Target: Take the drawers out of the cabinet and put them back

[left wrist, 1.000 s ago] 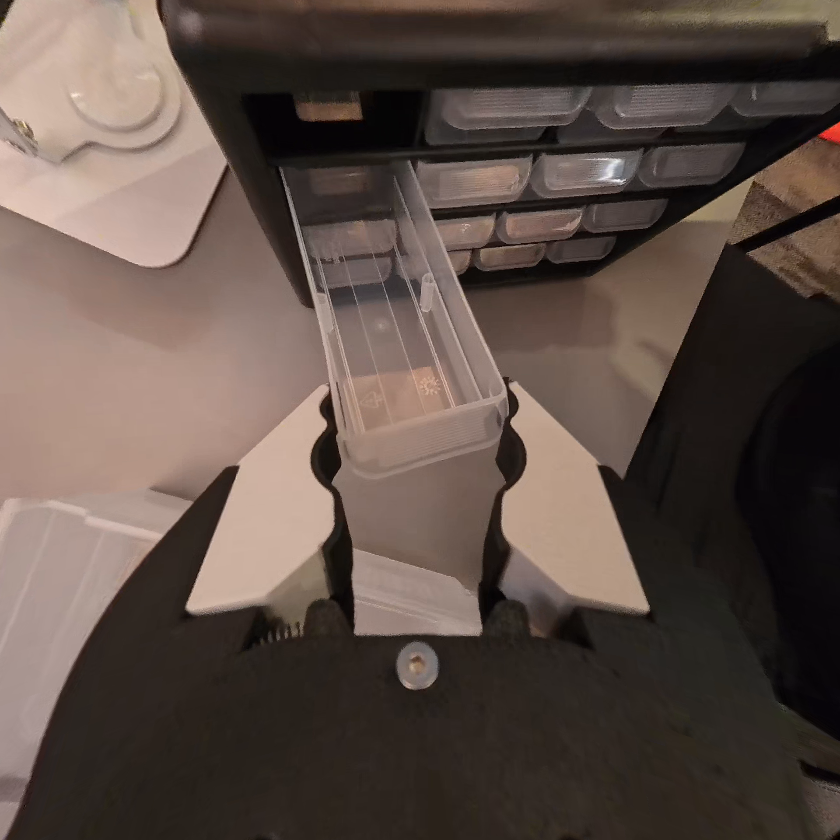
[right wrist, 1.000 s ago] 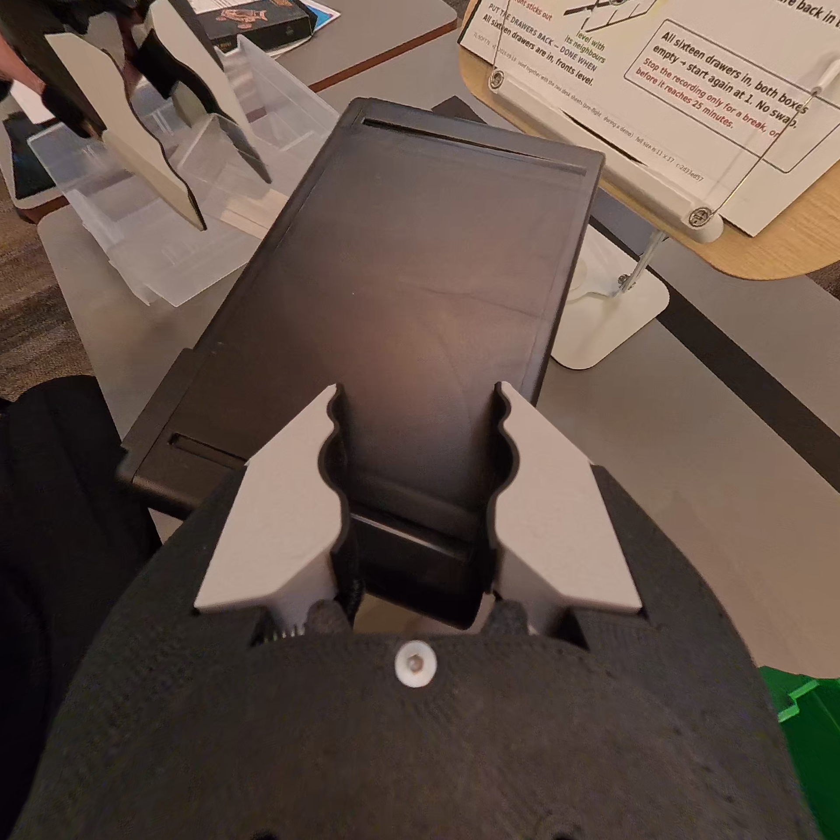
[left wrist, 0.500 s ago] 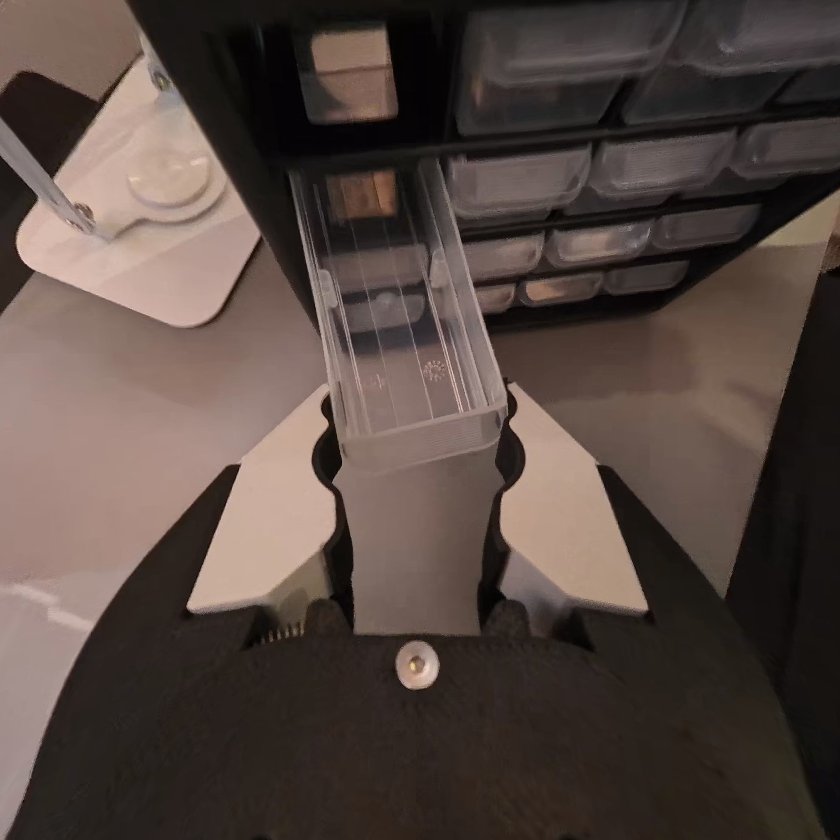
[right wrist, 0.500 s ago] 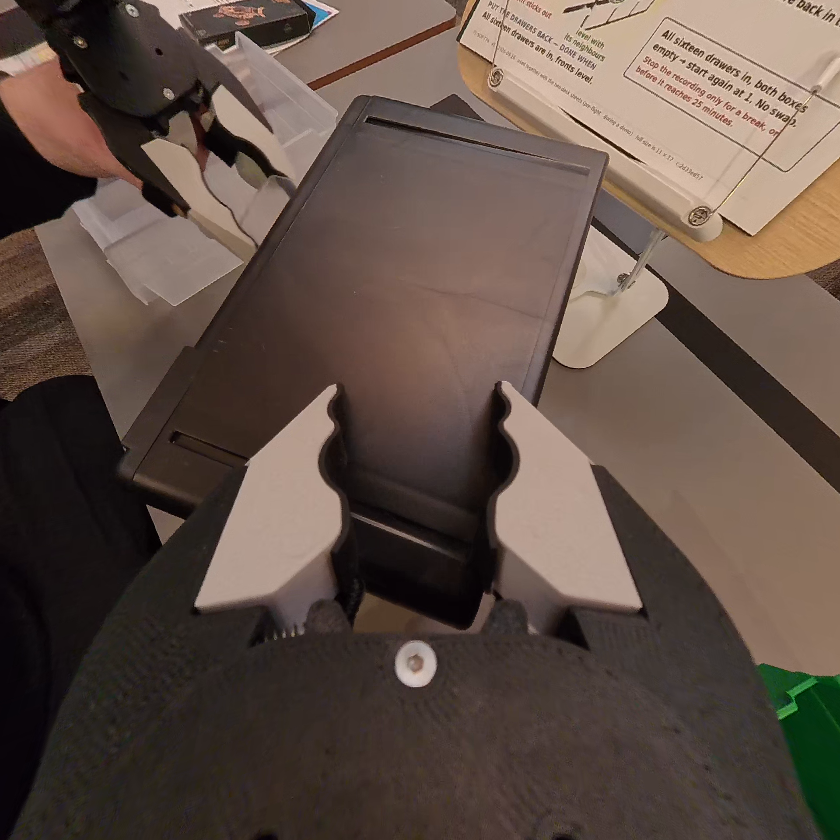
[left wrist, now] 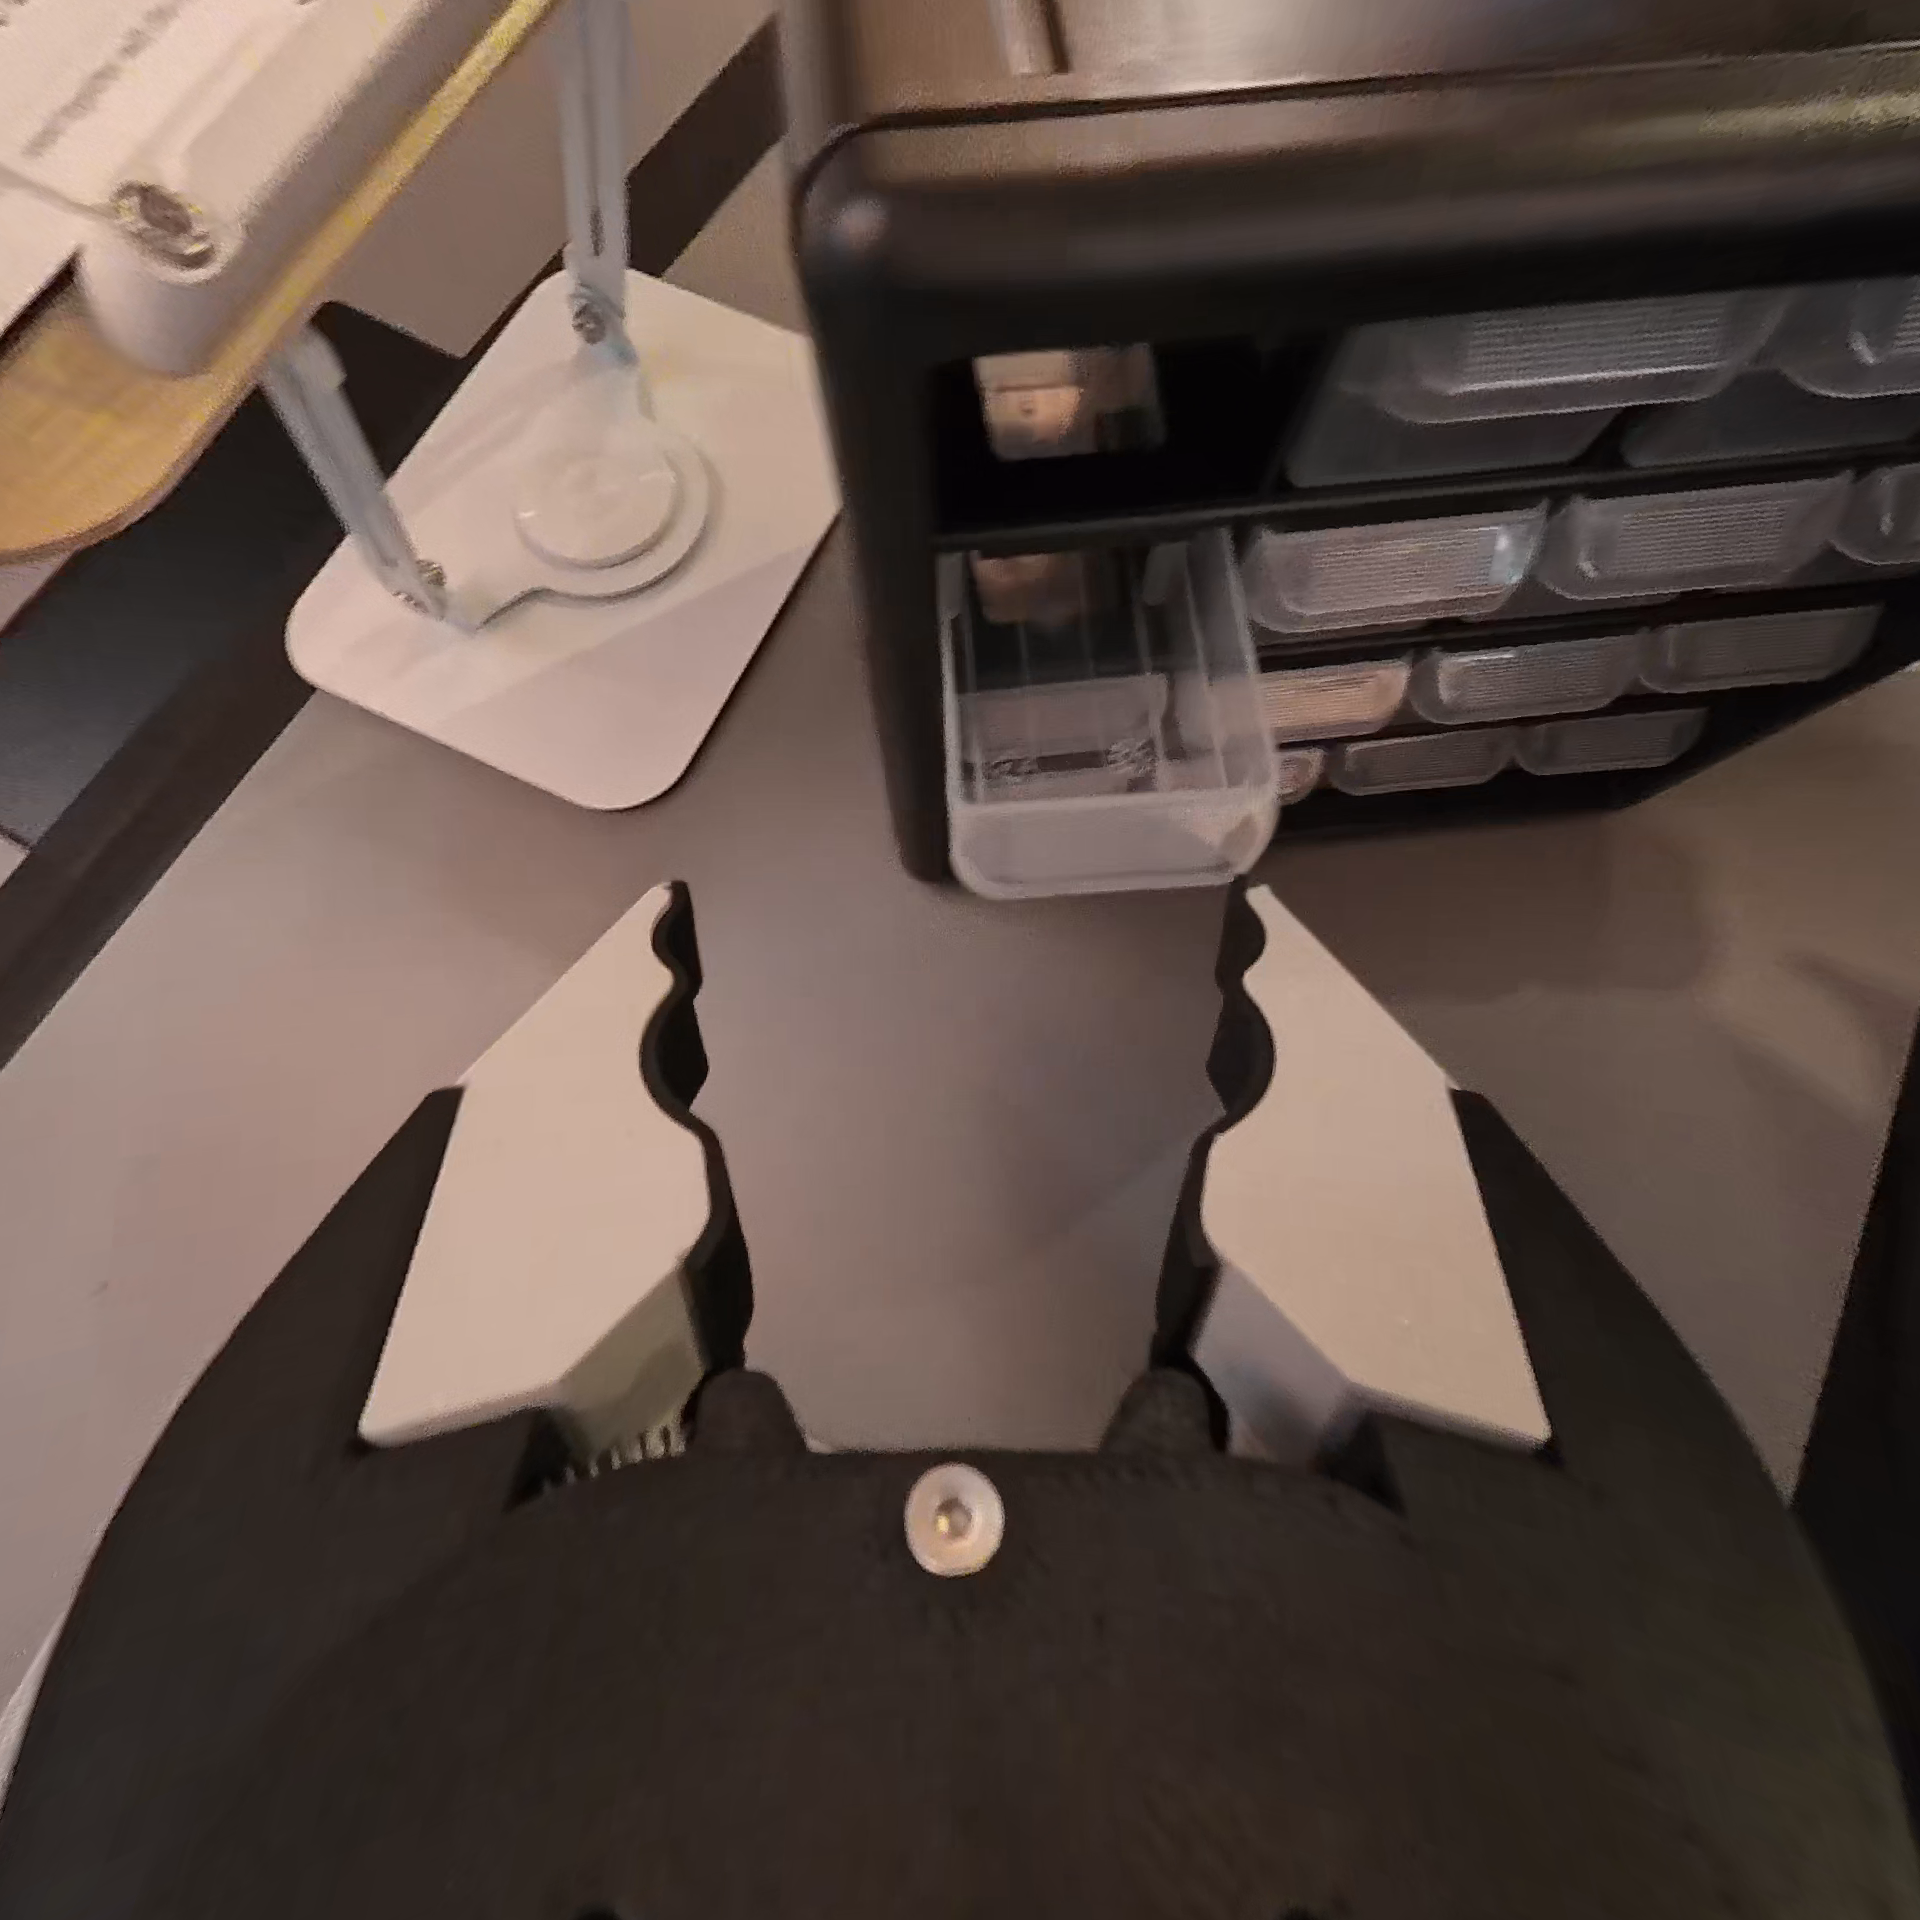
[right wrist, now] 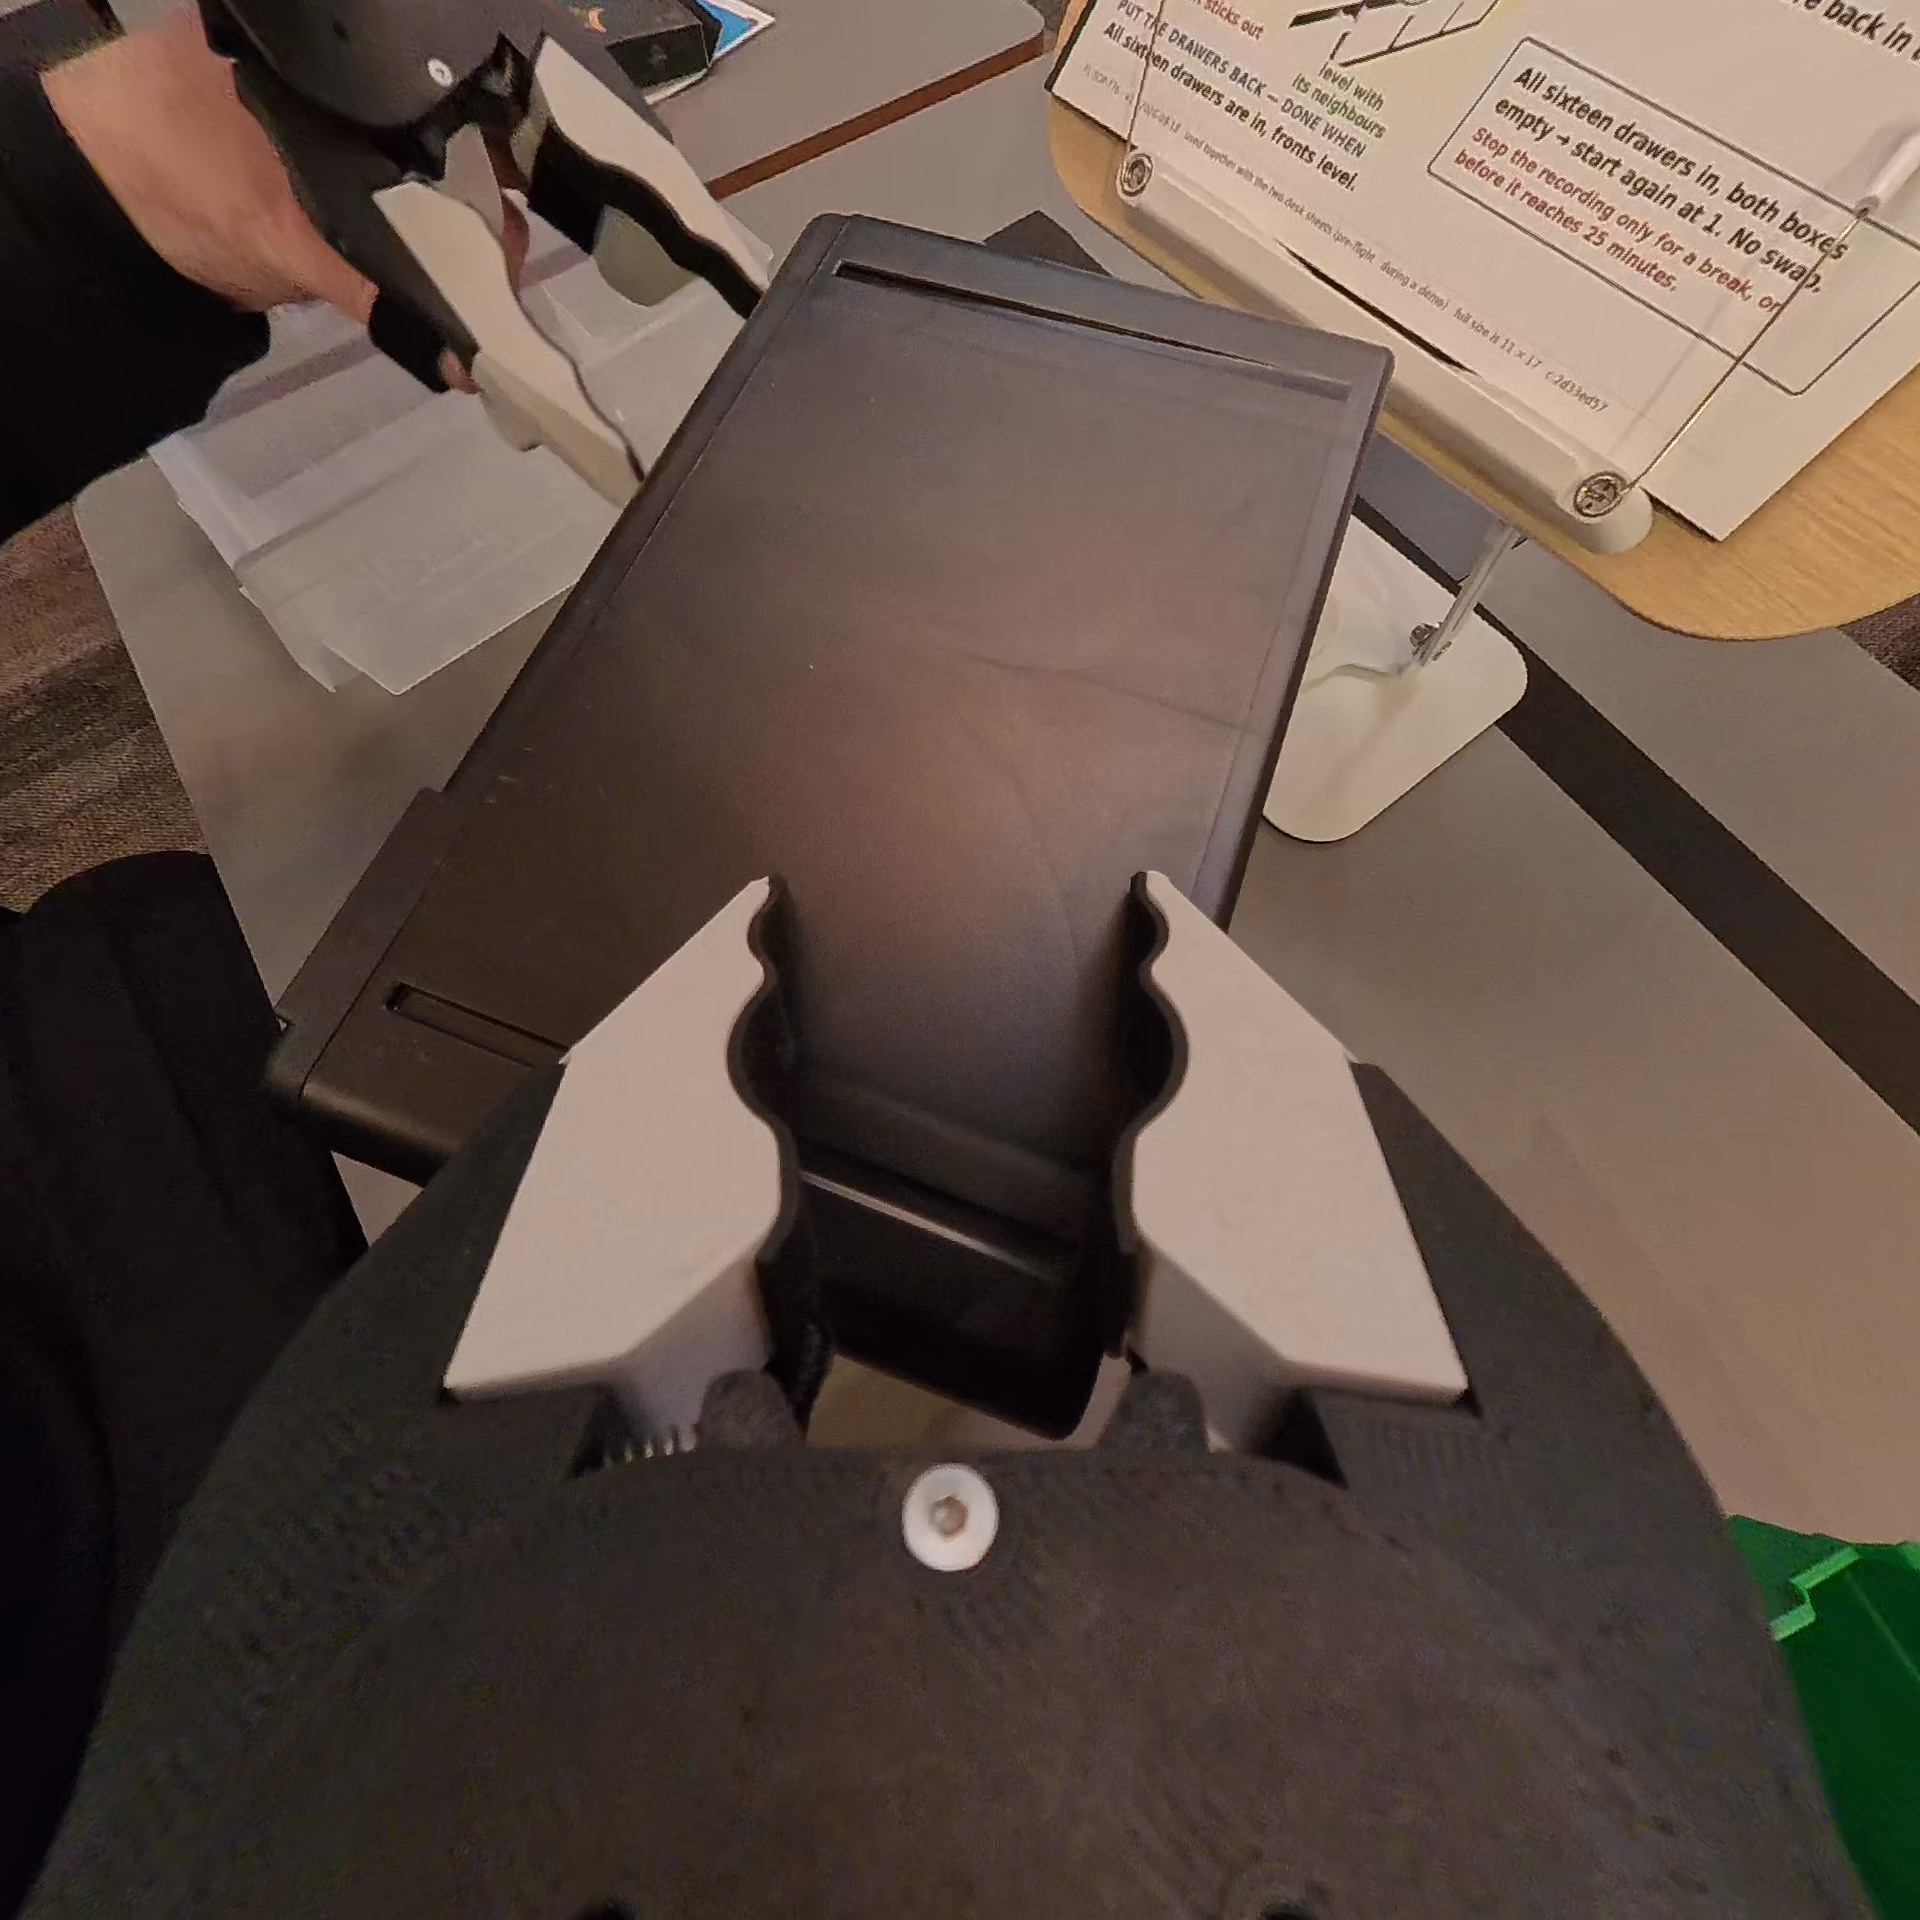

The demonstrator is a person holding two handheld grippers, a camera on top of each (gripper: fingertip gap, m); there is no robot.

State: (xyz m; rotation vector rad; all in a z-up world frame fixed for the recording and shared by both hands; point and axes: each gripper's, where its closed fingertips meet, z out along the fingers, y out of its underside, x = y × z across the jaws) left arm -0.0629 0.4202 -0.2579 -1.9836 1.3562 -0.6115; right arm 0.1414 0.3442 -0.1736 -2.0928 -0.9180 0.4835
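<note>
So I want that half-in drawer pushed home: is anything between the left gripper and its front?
Nothing visible. The left gripper is open just short of the drawer, with only bare table between them.

The left gripper (left wrist: 956, 904), which a second ago clasped the front of the clear drawer (left wrist: 1107, 779), now stands with fingers spread and empty, drawn back just short of it. The drawer, then pulled far out of the black cabinet (left wrist: 1351, 260), sits pushed most of the way into its second-row slot at the left column, its front protruding past its neighbours.
</note>
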